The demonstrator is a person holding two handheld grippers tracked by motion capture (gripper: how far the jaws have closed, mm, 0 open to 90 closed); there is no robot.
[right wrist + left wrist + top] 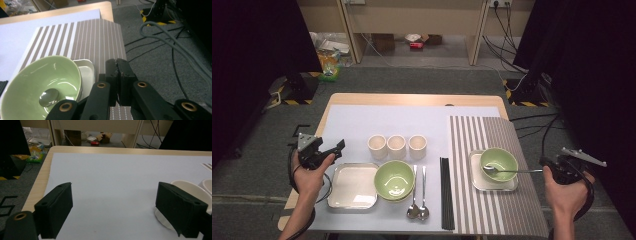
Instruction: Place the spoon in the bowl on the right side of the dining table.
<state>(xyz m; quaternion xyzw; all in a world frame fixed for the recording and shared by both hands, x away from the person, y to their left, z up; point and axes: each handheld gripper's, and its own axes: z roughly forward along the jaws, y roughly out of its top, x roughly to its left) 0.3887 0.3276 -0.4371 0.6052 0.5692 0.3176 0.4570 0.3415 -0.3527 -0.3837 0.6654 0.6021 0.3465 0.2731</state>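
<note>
Spoon [512, 171] lies with its head in green bowl [499, 162] on tray [477, 180], striped mat [492, 135]; right gripper [546, 171] clamps its handle end, jaws together. Left gripper [339, 145] wide open, empty.

Grey carpet floor [422, 75] (cables [507, 25] trailing), black curtains [257, 50]

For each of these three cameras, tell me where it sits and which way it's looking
High view: above the person's side, looking forward and down on the table; both forearms, left gripper and right gripper show.
Left gripper view: on the left gripper, facing across the white mat; open jaws.
Right gripper view: on the right gripper; shut jaws, spoon in green bowl.
Shared: that bowl appears from above too.
</note>
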